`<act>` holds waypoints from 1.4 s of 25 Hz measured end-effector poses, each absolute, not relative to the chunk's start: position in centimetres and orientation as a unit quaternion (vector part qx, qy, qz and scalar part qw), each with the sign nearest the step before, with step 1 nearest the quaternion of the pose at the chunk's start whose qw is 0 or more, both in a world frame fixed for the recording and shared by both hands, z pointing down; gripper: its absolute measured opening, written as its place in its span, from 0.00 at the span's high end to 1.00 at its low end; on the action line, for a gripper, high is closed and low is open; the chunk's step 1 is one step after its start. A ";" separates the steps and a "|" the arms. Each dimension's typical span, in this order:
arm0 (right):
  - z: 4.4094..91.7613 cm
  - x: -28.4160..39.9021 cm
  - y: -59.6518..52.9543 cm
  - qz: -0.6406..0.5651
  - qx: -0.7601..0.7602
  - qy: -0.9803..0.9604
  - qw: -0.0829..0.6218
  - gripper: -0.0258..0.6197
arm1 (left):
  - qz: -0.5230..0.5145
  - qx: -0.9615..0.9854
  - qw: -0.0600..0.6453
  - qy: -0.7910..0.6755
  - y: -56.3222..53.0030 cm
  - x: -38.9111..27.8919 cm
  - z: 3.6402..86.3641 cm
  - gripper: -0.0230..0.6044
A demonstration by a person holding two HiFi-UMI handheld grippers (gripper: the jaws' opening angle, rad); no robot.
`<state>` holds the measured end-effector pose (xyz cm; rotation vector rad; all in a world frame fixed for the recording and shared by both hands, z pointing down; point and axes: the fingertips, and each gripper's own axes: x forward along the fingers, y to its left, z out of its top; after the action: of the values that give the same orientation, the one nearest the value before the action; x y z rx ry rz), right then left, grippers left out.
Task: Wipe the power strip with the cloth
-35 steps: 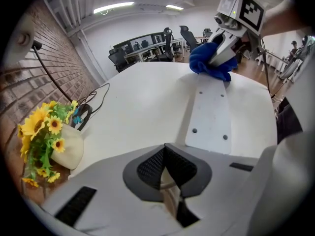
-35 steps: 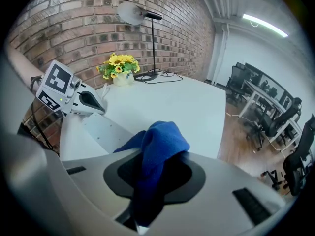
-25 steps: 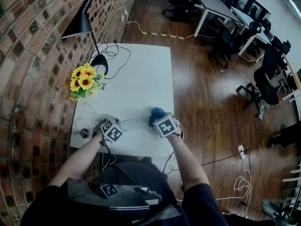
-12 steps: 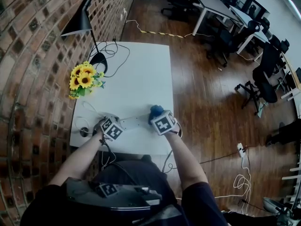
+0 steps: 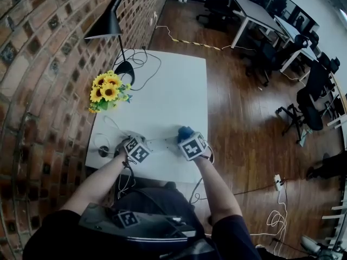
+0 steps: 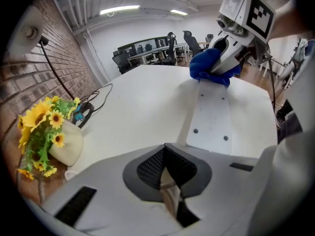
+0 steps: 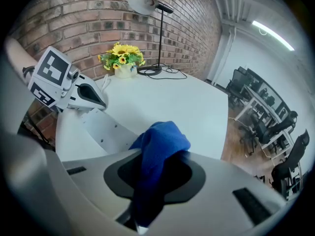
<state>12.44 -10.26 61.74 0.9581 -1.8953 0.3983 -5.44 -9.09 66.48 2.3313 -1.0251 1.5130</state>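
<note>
A white power strip (image 5: 161,143) lies near the front edge of the white table (image 5: 168,91), with its screw-holed side (image 6: 211,113) facing up. My right gripper (image 5: 185,136) is shut on a bunched blue cloth (image 7: 160,141), which rests on the strip's right end (image 6: 209,65). At the strip's left end, my left gripper (image 5: 140,143) is shut, its pads (image 6: 152,168) pinching a thin pale thing that looks like the strip's cord. The right gripper view shows the left gripper (image 7: 93,100) at that far end of the strip (image 7: 106,132).
A vase of sunflowers (image 5: 108,91) and a black desk lamp (image 5: 111,23) with loose black cables (image 5: 138,58) stand along the brick wall on the left. A white cord (image 5: 114,126) loops beside the strip. Office desks and chairs (image 5: 260,31) stand on the wooden floor to the right.
The head view has shifted a little. Both grippers, the cloth and the strip keep their places on the table.
</note>
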 end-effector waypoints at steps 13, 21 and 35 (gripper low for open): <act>61.6 10.1 -9.9 0.181 0.392 -0.784 0.446 0.83 | 0.497 0.791 0.095 -0.344 -9.1 -5.3 66.3 0.94; 61.5 9.0 -9.5 0.189 0.395 -0.781 0.446 0.83 | 0.498 0.793 0.091 -0.339 -9.2 -5.3 66.3 0.94; 61.9 5.7 -8.0 0.207 0.393 -0.791 0.421 0.82 | 0.492 0.808 0.082 -0.314 -8.5 -5.4 66.4 0.94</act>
<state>5.73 -8.01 61.92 0.9850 -1.9823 0.5184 -5.40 -8.47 66.42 2.4124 -0.9371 1.4710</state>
